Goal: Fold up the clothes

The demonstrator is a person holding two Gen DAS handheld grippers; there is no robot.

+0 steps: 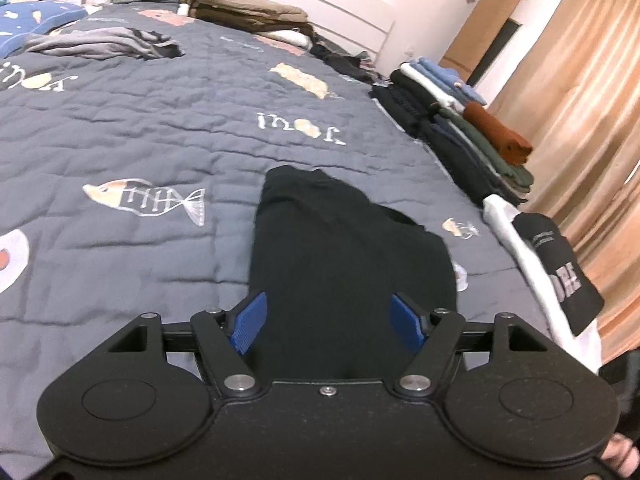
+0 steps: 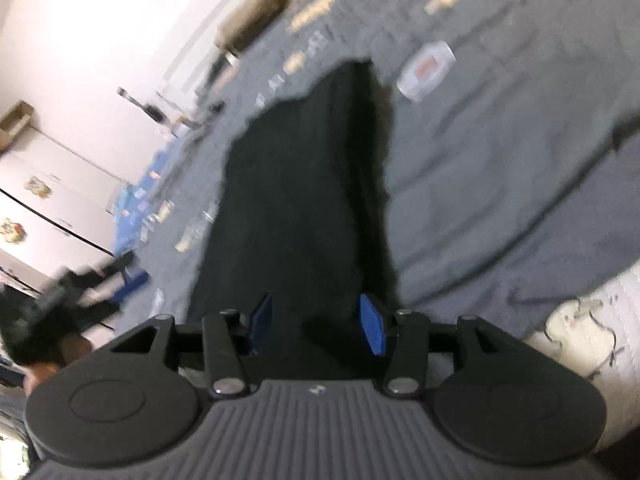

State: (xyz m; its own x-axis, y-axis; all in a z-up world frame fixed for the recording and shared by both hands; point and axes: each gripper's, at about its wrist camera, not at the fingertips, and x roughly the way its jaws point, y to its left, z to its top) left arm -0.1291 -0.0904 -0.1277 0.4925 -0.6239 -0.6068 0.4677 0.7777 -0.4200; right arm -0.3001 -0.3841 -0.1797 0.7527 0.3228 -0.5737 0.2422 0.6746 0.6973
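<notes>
Both grippers, left and right (blurred), tilt down over the black garment, fingers seemingly apart, gripping nothing.

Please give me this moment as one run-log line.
left hand-held gripper: open | right hand-held gripper: open | black garment: on quilt

The bed is covered by a grey quilt printed with fish and lettering. A black garment lies flat on it near the front edge, and a grey crumpled garment lies towards the far left corner. Along the right edge sits a row of folded clothes, and a brown folded pile rests at the headboard edge.
</notes>
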